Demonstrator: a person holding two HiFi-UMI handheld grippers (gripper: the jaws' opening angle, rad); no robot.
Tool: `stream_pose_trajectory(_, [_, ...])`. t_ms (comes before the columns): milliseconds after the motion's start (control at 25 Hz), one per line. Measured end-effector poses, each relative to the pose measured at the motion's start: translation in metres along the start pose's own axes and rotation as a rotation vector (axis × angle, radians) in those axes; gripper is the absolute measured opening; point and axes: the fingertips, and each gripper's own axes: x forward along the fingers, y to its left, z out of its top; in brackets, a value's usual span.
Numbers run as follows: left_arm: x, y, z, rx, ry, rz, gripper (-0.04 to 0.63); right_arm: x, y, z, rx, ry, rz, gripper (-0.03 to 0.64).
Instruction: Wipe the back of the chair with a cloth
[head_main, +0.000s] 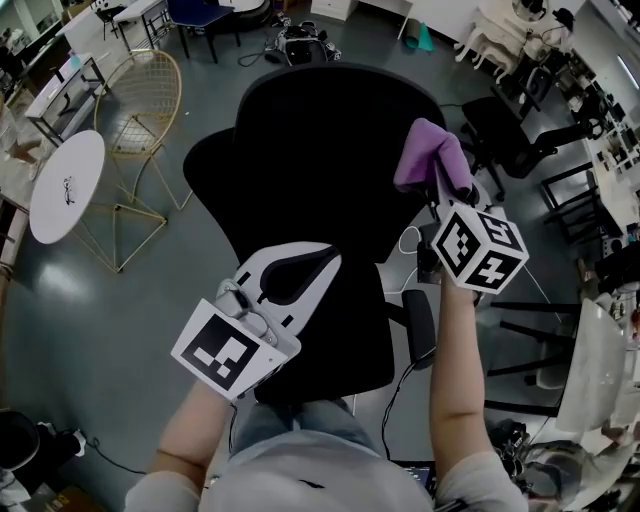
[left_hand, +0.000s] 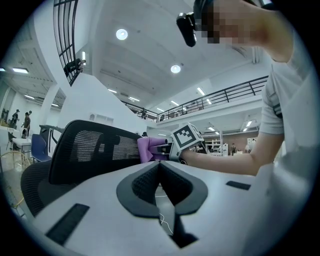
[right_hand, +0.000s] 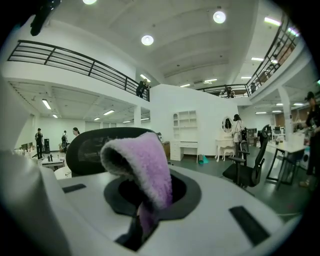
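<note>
- Right tongs (head_main: 440, 192) were found closed on the purple cloth (head_main: 432, 150); a folded hump of it stood proud above the jaws, the tail pinched low between them.
- Left tongs (head_main: 322, 262) had their jaws brought together with nothing between them; they hung on the near side of the chair (head_main: 330, 140), low against its back, and played no part.
- The cloth was held up by the top right corner of the chair's back; contact with the mesh could not be confirmed from any view, and in the right gripper view the back appeared to sit beyond the cloth.
- Judgement: wiping was at or just short of first contact; none of the back could be recorded as wiped.
- Recommended practice: press the loose hump flat to the mesh, not the hard jaw tips; sweep along the top edge towards the left corner, then work down in overlapping passes.
- Risk noted: the grip was narrow, so hard dragging could pull the cloth free; the chair might also swivel, and the idle left tongs could steady it.
</note>
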Motion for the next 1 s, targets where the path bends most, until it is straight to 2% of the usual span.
stream_pose_trajectory(600, [-0.006, 0.017, -0.012, -0.010, 0.012, 0.065, 0.012, 0.028, 0.029, -0.043, 0.002, 0.048, 0.068, 0.044])
stream_pose_trajectory(1000, [-0.029, 0.035, -0.015, -0.016, 0.007, 0.150, 0.012, 0.051, 0.091, -0.040, -0.036, 0.045, 0.174, 0.044])
